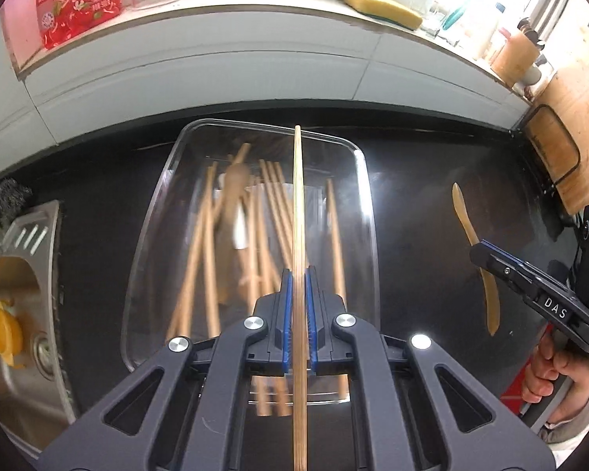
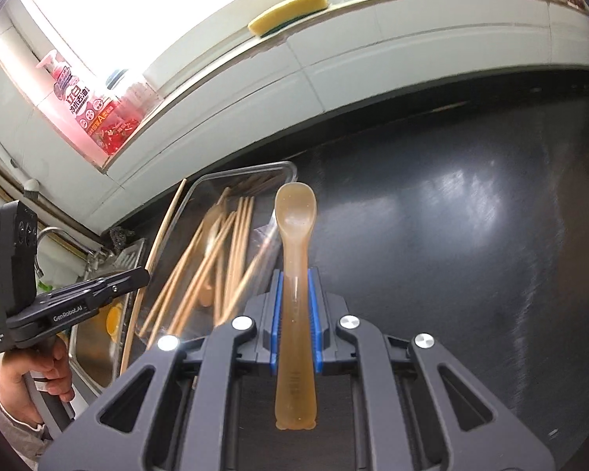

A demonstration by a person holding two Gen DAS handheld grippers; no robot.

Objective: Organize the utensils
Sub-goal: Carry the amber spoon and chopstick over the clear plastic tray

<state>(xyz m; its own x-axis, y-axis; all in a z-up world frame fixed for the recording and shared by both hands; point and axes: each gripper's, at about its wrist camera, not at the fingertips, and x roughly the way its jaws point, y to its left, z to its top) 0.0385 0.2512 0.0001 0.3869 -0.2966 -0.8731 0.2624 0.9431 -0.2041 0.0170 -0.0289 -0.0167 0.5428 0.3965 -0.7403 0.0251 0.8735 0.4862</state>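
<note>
My left gripper [image 1: 298,274] is shut on a long wooden chopstick [image 1: 297,204] and holds it above a clear plastic container [image 1: 367,180] that holds several wooden chopsticks [image 1: 204,243]. My right gripper [image 2: 295,274] is shut on a translucent brown spoon [image 2: 295,212], held to the right of the container [image 2: 290,168]. In the left wrist view the right gripper [image 1: 479,249] holds the spoon [image 1: 463,212] over the dark counter. In the right wrist view the left gripper [image 2: 145,272] holds its chopstick [image 2: 165,227] at the container's left.
A steel sink [image 1: 23,274] with a yellow object [image 1: 2,329] lies left of the container. A sill behind holds a red bottle [image 1: 78,4] and a yellow sponge [image 1: 381,8]. A wooden cutting board [image 1: 577,117] stands at the right. The dark counter [image 2: 451,216] spreads right.
</note>
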